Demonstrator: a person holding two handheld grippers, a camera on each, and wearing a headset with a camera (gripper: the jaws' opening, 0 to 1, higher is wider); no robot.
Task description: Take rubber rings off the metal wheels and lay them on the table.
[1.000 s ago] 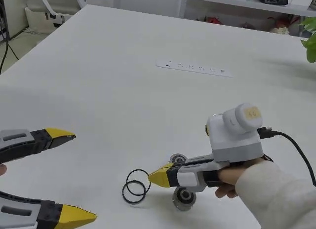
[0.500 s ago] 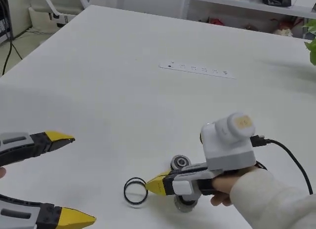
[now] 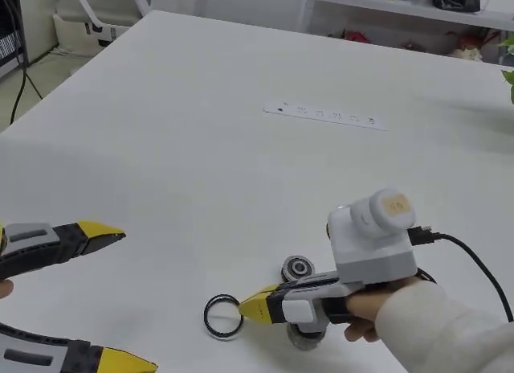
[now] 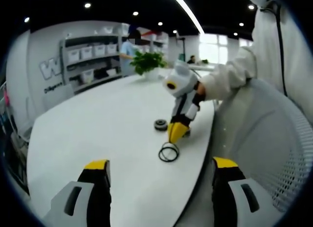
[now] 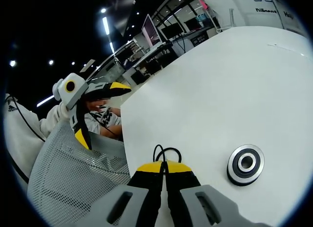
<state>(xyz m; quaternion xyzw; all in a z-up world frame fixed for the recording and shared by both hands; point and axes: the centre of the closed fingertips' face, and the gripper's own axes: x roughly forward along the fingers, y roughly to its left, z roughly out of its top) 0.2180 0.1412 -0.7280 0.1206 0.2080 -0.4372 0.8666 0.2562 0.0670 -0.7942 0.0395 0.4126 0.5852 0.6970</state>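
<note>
Rings: two black rubber loops, overlapping, flat on the white tabletop near the front edge. Both are off the wheels.

Right hand-held gripper: jaws pressed together, yellow tips touching the near side of the loops. The right gripper view has the loops coming out right at the closed tips. Can't tell whether one is pinched or just touched.

Left hand-held gripper: jaws spread wide, holding nothing, above the tabletop, well apart to the left of the rings. Its own view looks between its jaws at the rings and the right tool's tip.

Metal wheels: one lies flat just behind the right hand-held gripper, bare rim, also seen at and. The second wheel is partly hidden under the gripper body.

White power strip sits further back on the tabletop.
</note>
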